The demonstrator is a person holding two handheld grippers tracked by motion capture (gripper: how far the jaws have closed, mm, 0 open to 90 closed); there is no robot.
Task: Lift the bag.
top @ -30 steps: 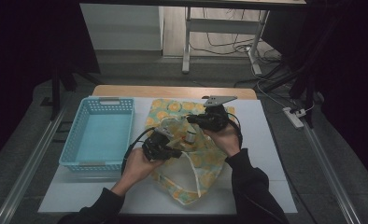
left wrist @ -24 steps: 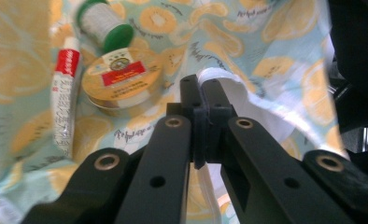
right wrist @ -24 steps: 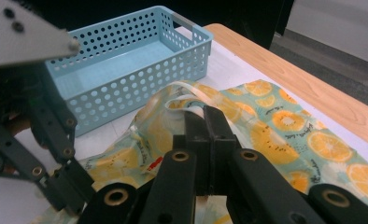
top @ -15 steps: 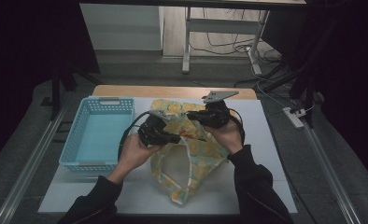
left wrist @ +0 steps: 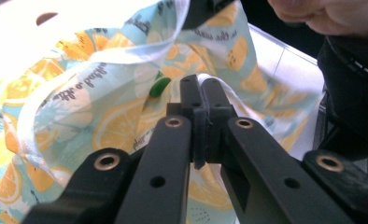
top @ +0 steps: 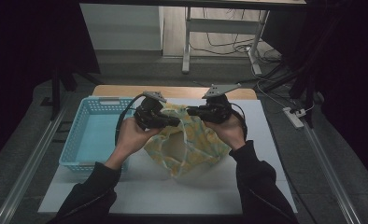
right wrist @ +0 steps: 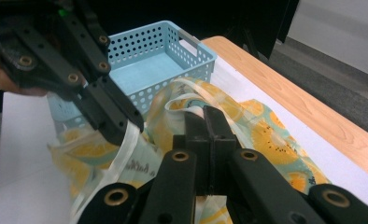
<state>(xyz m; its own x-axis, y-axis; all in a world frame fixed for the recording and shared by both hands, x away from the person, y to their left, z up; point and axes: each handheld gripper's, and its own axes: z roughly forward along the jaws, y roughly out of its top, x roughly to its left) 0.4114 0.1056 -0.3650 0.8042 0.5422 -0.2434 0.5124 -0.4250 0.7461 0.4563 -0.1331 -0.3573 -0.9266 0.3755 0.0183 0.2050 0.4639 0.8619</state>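
Both claws pinch the bag's rim — left claw [top: 173, 122], right claw [top: 192, 112] — holding the bag [top: 191, 147] at frame centre, lifted partly off the tabletop [top: 140, 186]; the basket [top: 86, 140] at left is empty — transfer remains.

The high view looks forward and down from above the person's side of the white surface [top: 275, 140], far enough back to take in its whole top, the floor around it and both forearms coming in at the bottom edge. The left gripper view sits close behind its own tool [left wrist: 201, 91], looking along the black jaws at the lemon-print cloth bag [left wrist: 102, 116] right in front. The right gripper view looks along its tool [right wrist: 204, 122] toward the blue basket [right wrist: 159, 60] and the left tool. All three views share the bag; the high view and the right gripper view share the basket.
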